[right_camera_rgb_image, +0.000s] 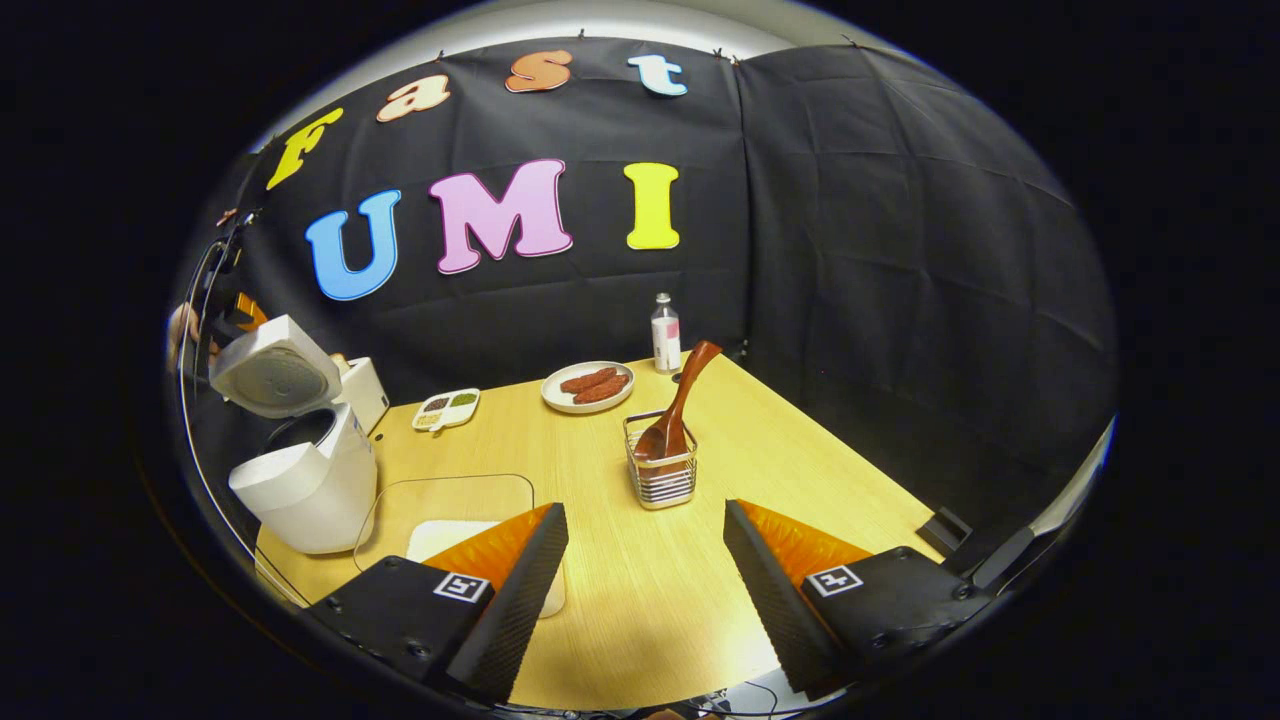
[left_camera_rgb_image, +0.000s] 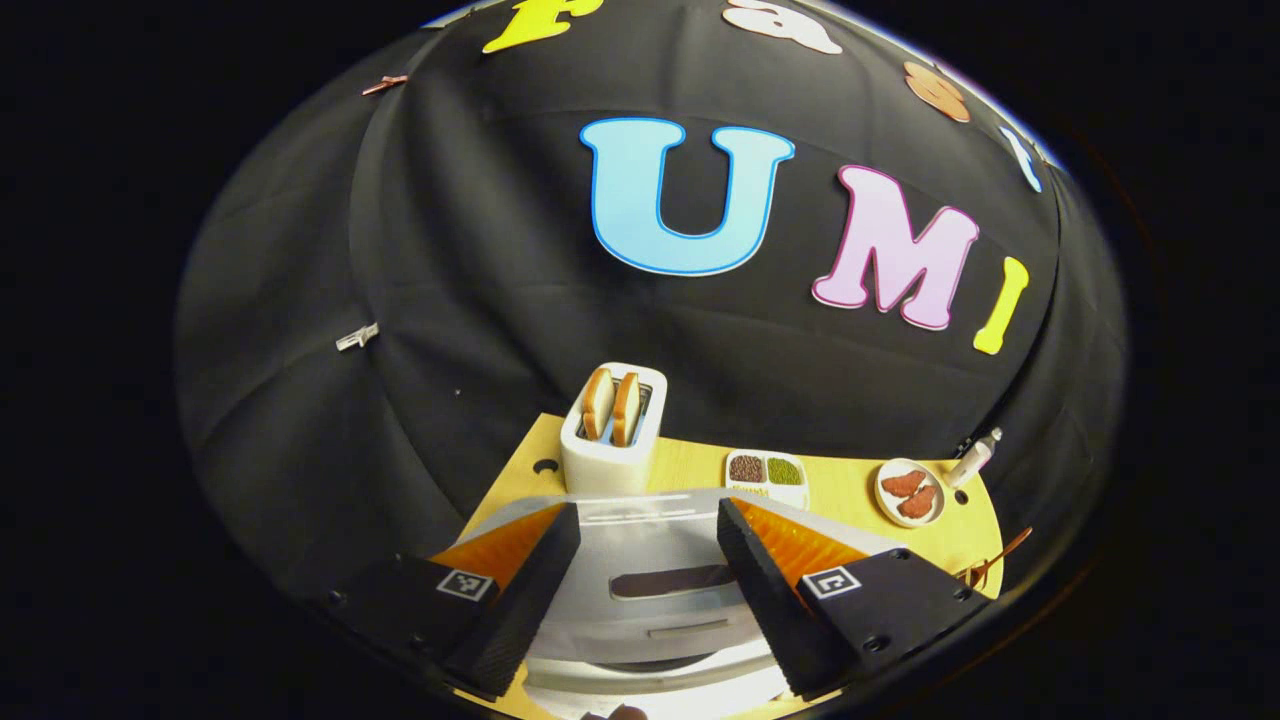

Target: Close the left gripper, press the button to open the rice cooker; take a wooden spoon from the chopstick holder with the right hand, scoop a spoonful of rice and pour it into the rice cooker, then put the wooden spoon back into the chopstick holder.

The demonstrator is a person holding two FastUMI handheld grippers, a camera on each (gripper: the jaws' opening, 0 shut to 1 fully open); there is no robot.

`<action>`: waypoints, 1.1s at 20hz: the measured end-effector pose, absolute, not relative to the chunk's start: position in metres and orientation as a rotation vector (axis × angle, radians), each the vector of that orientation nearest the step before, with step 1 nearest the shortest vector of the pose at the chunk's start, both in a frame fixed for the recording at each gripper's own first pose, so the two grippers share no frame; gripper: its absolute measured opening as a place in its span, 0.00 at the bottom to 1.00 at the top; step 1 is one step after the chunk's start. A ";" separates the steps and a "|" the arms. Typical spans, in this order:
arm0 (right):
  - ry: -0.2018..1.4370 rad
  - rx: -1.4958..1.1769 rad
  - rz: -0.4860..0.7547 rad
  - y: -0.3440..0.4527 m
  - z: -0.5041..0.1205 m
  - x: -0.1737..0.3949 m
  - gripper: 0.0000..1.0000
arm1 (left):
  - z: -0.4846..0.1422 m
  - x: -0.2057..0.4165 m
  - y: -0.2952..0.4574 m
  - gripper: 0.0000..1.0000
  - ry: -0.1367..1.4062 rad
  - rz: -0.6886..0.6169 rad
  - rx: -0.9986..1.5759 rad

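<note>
With its lid swung up and back, the white rice cooker (right_camera_rgb_image: 300,470) stands at the left edge of the light wooden table (right_camera_rgb_image: 800,450) in the right gripper view, the ribbed inner face of the lid (right_camera_rgb_image: 275,375) turned toward the camera. Near the table's middle, a wire chopstick holder (right_camera_rgb_image: 661,472) keeps the wooden spoon (right_camera_rgb_image: 678,405) upright but leaning, bowl end down inside the basket and handle angled up to the right. The right gripper (right_camera_rgb_image: 645,560) hangs above the table's near edge, its two fingers spread wide with nothing between them, well short of the holder. Just left of those fingers sits a clear, lidded container (right_camera_rgb_image: 450,505) with something pale inside; its contents cannot be made out. Farther back lie a small divided tray of grains (right_camera_rgb_image: 447,408), a plate of reddish-brown sausages (right_camera_rgb_image: 588,387) and a small bottle (right_camera_rgb_image: 665,335) close to the black cloth wall.

From the left gripper view, the left gripper (left_camera_rgb_image: 648,560) is poised directly over the cooker's silver and white front (left_camera_rgb_image: 650,590), its fingers likewise standing wide apart and gripping nothing; whether they touch the cooker cannot be told. Beyond it, a white toaster (left_camera_rgb_image: 610,440) holds two slices of bread (left_camera_rgb_image: 612,405), with the grain tray (left_camera_rgb_image: 766,472) and the sausage plate (left_camera_rgb_image: 909,492) to the right and the bottle (left_camera_rgb_image: 973,458) lying at the table's far corner. A thin wooden handle (left_camera_rgb_image: 1000,555) shows at the right rim of this view.
</note>
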State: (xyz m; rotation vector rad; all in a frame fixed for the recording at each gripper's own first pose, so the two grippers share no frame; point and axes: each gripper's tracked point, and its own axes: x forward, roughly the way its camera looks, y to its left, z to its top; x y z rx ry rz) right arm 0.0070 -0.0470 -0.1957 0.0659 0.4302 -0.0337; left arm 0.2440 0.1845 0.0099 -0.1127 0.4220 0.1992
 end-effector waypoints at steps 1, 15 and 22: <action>0.435 0.068 -0.029 -0.046 -0.198 0.004 0.99 | -0.004 0.235 0.182 0.96 0.428 0.201 -0.114; 0.490 0.024 -0.001 -0.055 -0.210 -0.026 0.99 | -0.120 0.206 0.160 0.99 0.372 0.279 -0.028; 0.454 0.015 0.049 -0.039 -0.195 -0.018 0.99 | -0.116 0.200 0.156 1.00 0.333 0.254 0.010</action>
